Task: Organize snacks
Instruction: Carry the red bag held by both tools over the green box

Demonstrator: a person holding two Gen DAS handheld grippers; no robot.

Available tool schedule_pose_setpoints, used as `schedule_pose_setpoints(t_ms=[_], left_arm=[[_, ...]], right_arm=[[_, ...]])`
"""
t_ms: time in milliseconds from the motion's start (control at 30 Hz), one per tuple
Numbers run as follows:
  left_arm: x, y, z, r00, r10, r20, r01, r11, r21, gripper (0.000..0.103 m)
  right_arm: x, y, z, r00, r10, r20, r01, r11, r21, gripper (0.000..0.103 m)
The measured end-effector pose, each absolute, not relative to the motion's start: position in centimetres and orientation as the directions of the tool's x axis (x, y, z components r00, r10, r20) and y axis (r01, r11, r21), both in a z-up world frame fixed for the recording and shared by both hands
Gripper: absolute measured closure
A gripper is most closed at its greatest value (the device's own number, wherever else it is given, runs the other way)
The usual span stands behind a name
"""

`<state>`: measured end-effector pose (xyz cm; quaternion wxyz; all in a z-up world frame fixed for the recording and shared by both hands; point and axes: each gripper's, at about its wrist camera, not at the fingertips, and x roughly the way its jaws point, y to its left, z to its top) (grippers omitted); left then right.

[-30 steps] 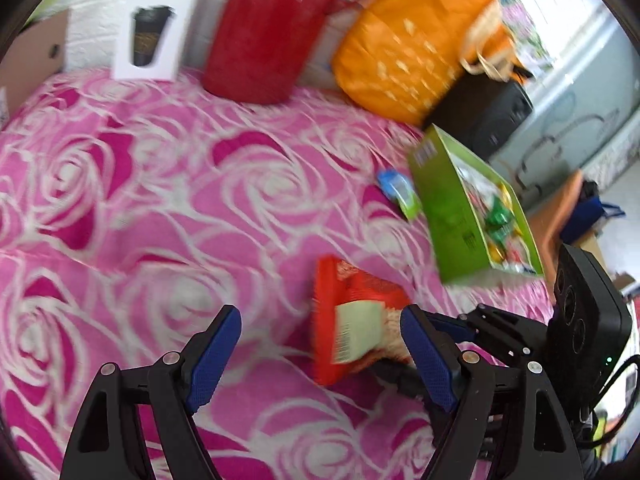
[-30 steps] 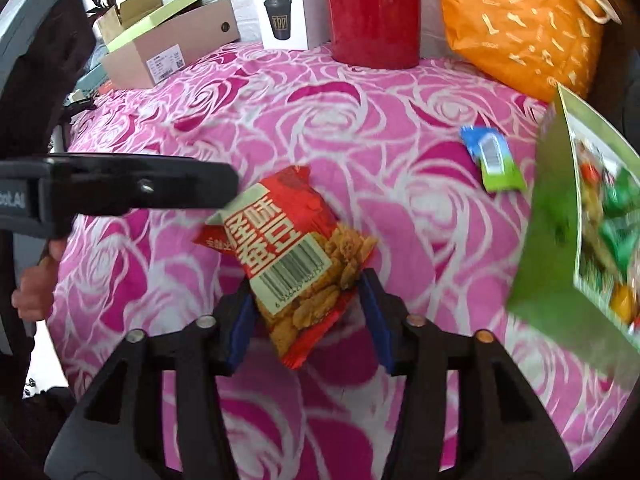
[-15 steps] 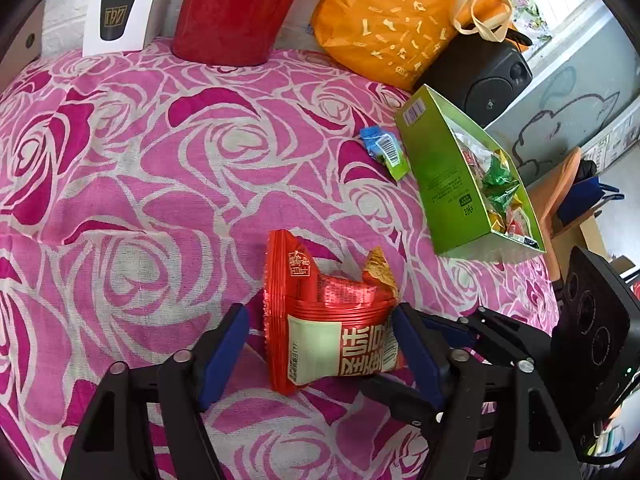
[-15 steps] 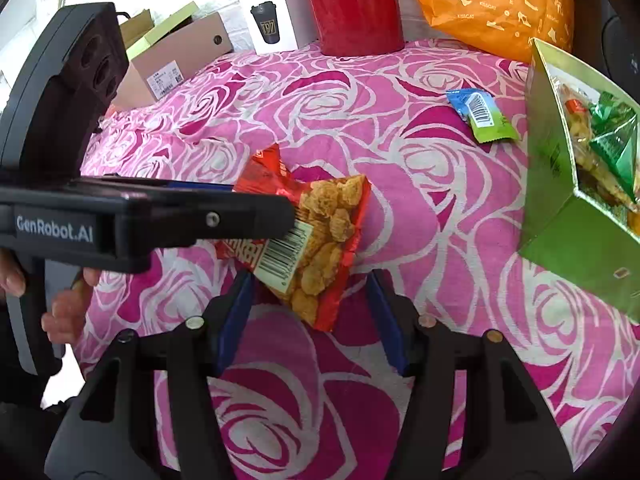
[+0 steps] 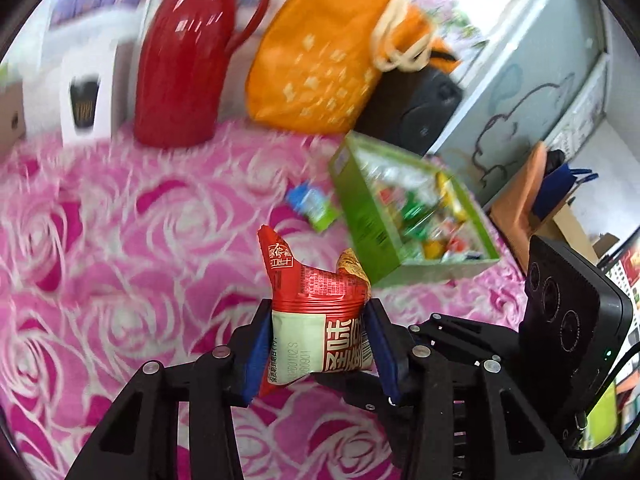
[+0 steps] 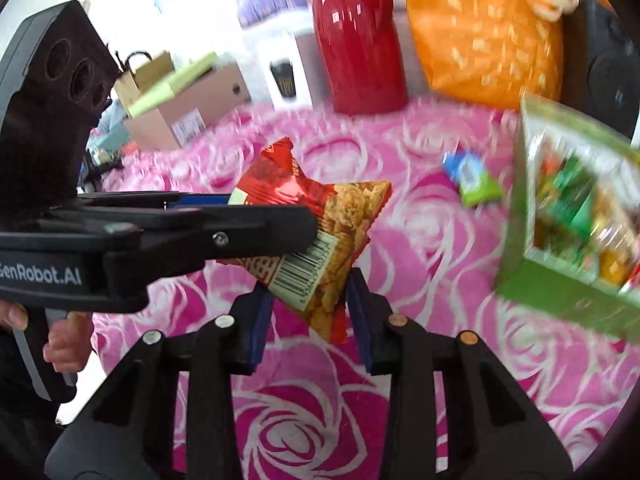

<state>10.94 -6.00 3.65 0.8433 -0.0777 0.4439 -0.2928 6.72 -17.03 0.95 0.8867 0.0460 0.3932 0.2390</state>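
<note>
left gripper (image 5: 318, 344): clamped on red snack packet (image 5: 316, 312), lower centre of left view | right gripper (image 6: 308, 316): pads flank packet's lower corner, contact unclear | packet lifted off pink rose cloth (image 5: 120, 240) | green box (image 5: 372, 216) of snacks right of centre | small blue-green packet (image 5: 314, 206) just left of box

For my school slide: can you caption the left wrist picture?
Left gripper pinching a red snack packet above the pink rose tablecloth, near a green snack box.

you've got a red jug (image 5: 188, 64) at the back | orange bag (image 5: 324, 60) right next to it | black speaker (image 5: 416, 116) | cardboard box (image 6: 188, 112)
</note>
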Motion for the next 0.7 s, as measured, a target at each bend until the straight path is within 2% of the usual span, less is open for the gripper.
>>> schedule_pose_setpoints(t_ms=[300, 700], left_arm=[[12.0, -11.6, 7.8, 0.419, -0.638, -0.646, 0.554, 0.744, -0.375, 0.057], [14.3, -24.5, 6.7, 0.252, -0.722, -0.644, 0.694, 0.599, -0.400, 0.057]], right_arm=[[5.3, -21.9, 4.8, 0.716, 0.373, -0.590, -0.290, 0.928, 0.234, 0.065], [4.2, -33.8, 4.0, 0.796, 0.183, -0.577, -0.020, 0.961, 0.276, 0.065]])
